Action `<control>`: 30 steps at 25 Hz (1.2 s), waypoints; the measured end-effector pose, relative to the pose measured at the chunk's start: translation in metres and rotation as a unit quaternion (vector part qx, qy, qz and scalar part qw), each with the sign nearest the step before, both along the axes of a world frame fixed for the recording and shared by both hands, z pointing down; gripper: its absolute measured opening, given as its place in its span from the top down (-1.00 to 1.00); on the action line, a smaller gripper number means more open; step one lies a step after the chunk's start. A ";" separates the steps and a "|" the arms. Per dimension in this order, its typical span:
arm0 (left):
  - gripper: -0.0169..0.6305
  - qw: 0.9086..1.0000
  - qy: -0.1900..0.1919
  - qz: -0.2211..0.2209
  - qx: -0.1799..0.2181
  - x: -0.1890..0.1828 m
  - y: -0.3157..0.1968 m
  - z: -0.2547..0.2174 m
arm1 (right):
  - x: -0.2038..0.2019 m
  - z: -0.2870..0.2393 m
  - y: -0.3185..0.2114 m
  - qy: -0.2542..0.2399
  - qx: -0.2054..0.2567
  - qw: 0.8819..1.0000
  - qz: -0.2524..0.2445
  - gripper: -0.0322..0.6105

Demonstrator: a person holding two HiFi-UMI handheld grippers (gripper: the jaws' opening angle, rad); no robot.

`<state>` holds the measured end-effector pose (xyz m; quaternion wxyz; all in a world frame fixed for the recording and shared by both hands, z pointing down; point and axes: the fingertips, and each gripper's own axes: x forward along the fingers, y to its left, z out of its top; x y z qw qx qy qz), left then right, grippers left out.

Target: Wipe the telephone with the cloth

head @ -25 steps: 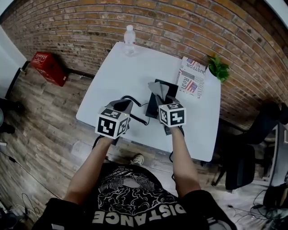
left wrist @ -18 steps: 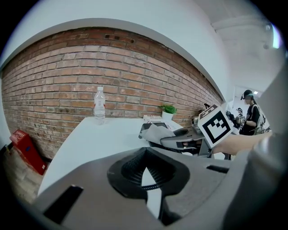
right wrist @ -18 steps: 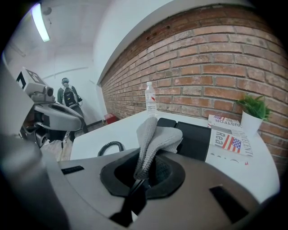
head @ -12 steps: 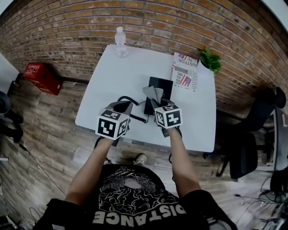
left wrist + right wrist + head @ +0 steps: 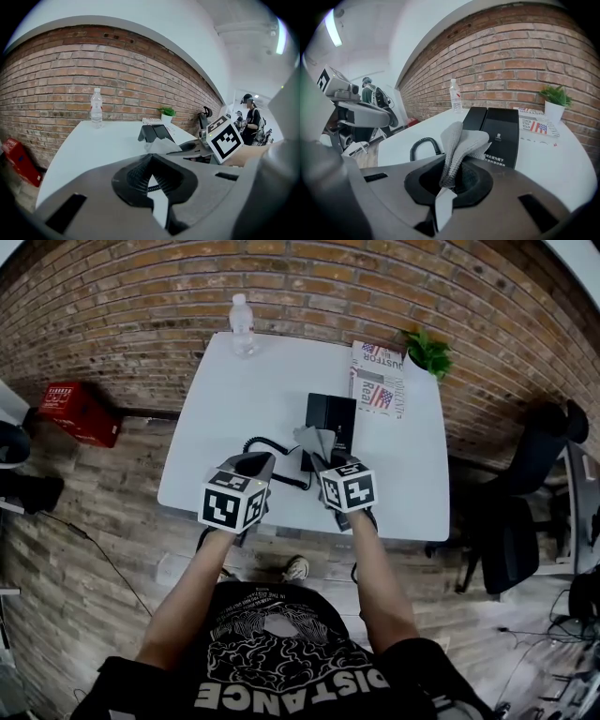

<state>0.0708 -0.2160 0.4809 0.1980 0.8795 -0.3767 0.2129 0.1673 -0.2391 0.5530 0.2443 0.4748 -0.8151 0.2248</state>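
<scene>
Head view, looking steeply down: a black telephone (image 5: 330, 416) lies on a white table (image 5: 234, 395) set against a brick wall. The person's right gripper (image 5: 326, 461) sits at the telephone's near edge, a grey cloth (image 5: 312, 440) standing up from its tip against the telephone's near left corner. The left gripper (image 5: 255, 461) is to the left of the telephone, just beside a coiled black cord (image 5: 267, 447) that trails from it. Beyond the telephone lies a magazine (image 5: 375, 385), with a small green plant (image 5: 427, 351) past that; a water bottle (image 5: 242, 324) stands far left of the telephone at the wall. Left gripper view: the left gripper's (image 5: 150, 161) jaws are drawn together, and a short bit of coiled cord shows in the slit below; whether it is pinched cannot be told. Ahead are the telephone (image 5: 154, 132), the pale cloth (image 5: 161, 146) in front of it, and the bottle (image 5: 96, 107) far to its left. Right gripper view: the right gripper (image 5: 452, 171) is clamped on the cloth (image 5: 461, 140), which folds upward just in front of the telephone (image 5: 497, 131). The cord (image 5: 423, 146) loops left of the telephone, and the magazine (image 5: 536, 125) lies to its right.
</scene>
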 end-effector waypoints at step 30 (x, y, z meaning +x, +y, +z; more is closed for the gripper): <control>0.93 0.999 0.012 0.037 -0.014 -0.018 0.013 0.007 | -0.019 0.005 0.047 0.001 -0.020 0.999 0.032 0.86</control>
